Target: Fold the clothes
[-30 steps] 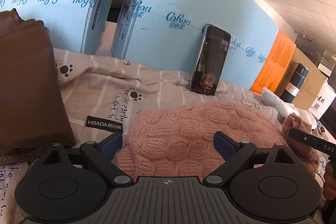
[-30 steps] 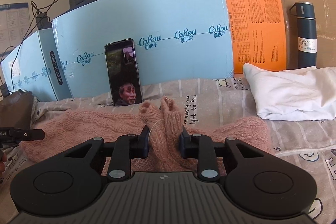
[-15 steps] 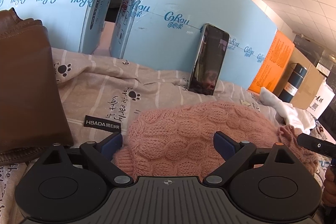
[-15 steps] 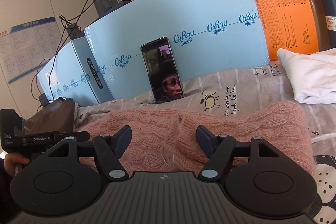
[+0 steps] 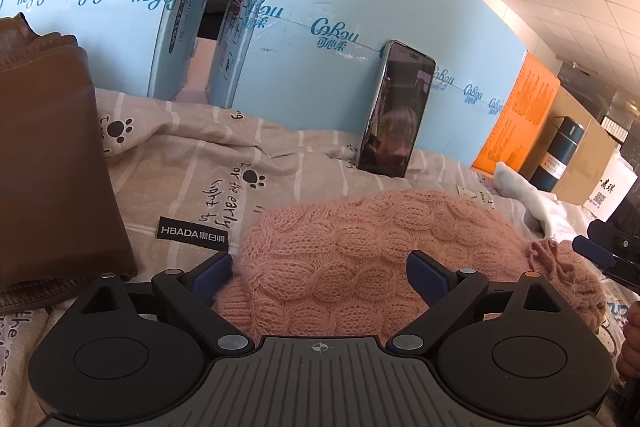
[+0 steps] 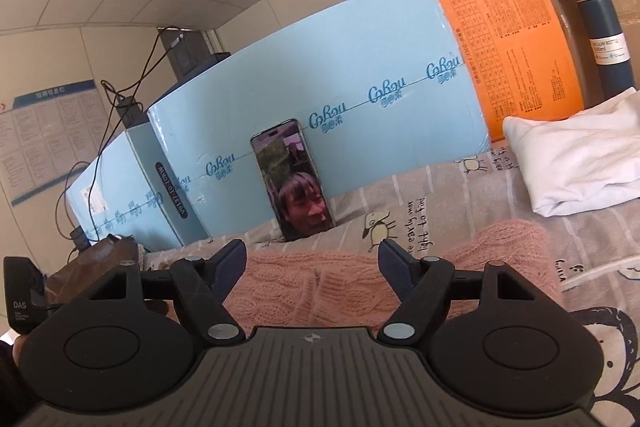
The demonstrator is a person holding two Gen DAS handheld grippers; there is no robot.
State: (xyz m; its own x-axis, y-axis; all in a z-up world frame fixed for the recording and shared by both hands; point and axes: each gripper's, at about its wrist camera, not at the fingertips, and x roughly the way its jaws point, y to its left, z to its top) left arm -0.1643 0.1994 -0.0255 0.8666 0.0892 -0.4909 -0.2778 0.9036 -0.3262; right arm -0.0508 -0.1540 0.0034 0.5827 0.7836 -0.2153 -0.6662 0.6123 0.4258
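- Hovering low at 6 o'clock of the left wrist view: left gripper (image 5: 320, 269), tongs spread wide apart, gripping nothing, straddling the near edge of the pink knit sweater (image 5: 360, 259), probably for a fresh grab at that edge.
- Hovering likewise at 6 o'clock of the right wrist view: right gripper (image 6: 312, 263), tongs also wide apart and empty, the sweater (image 6: 320, 291) lying between and beyond them.
- Lying bunched on the printed bedsheet (image 5: 192, 163), just ahead of both grippers: the sweater, its cable-knit body mounded rather than flat, a loose ribbed end trailing at 3 o'clock of the left view; fitting either a half-made fold or a heap awaiting spreading.
- Resting at 9 o'clock of the left view: brown leather bag (image 5: 44, 155), set aside from the working area.
- Sitting at 2 o'clock of the right view: folded white garment (image 6: 576, 155), apart from the sweater, perhaps parked as finished.
- Leaning at 12 o'clock against the blue foam board (image 6: 360, 131): phone (image 6: 296, 183), propped upright facing the work.
- Standing furthest back at 2 o'clock: dark blue flask (image 6: 604, 31).
- Showing only in the left view: the bag's full side and the black label on the sheet; only in the right view: the white garment's whole shape and the sweater's far stretch at 3 o'clock.
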